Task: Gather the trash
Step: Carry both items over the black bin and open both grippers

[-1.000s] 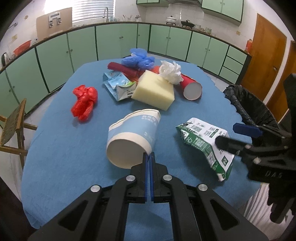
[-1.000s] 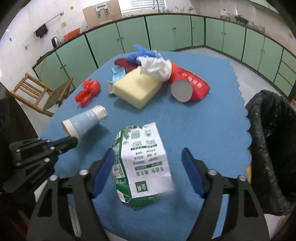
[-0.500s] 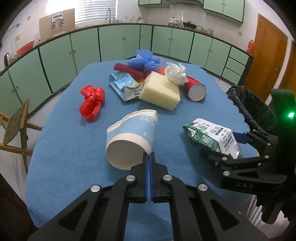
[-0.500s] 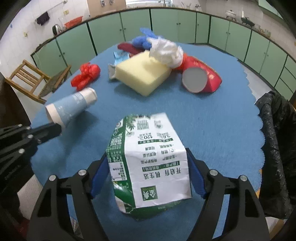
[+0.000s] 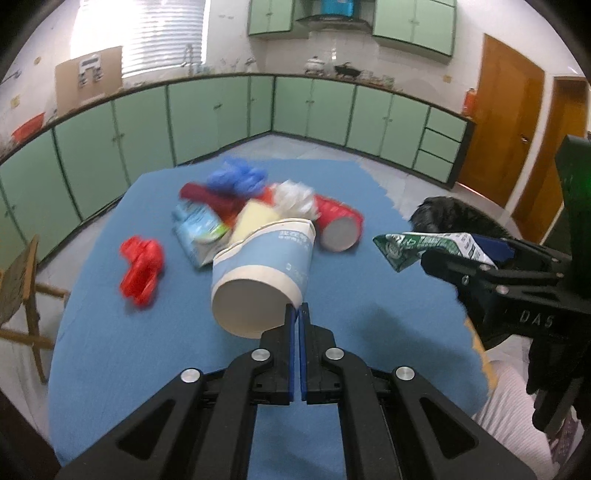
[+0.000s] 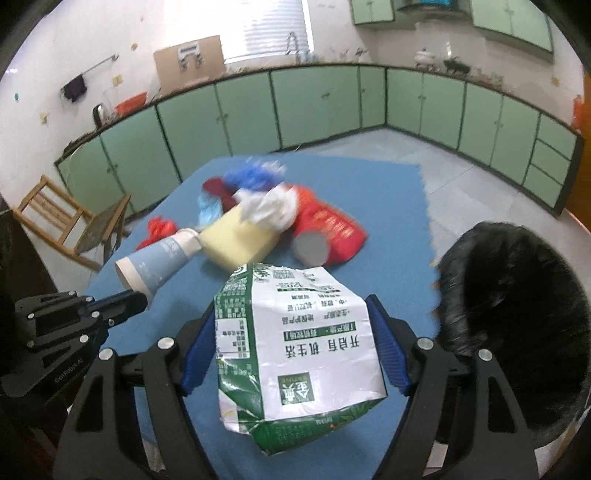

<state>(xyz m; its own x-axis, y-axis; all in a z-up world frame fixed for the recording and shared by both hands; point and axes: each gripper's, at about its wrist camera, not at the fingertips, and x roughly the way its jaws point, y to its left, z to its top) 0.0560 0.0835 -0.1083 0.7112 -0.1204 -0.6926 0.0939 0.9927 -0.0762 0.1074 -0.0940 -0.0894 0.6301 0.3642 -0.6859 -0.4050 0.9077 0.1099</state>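
Now, biggest first: black-lined trash bin (image 6: 517,332) at 3 o'clock off the blue table (image 5: 110,350). Right gripper (image 6: 295,350) clamps a crumpled green-white carton (image 6: 295,332) across its flat sides; light, crushable, grip mid-body. Left gripper (image 5: 294,314), near fully closed, pinches the paper cup (image 5: 262,280) by its thin rim, both lifted.

Daylight was admitted through a blinded window (image 5: 138,35), blown out to white glare in both views. The room was evenly, rather softly lit. Soft shadows were cast on the table (image 5: 110,332) beneath the cup (image 5: 264,273). The trash pile (image 6: 266,210) was smeared by motion blur. Cabinets were bowed by fisheye distortion, and the corners were vignetted black.
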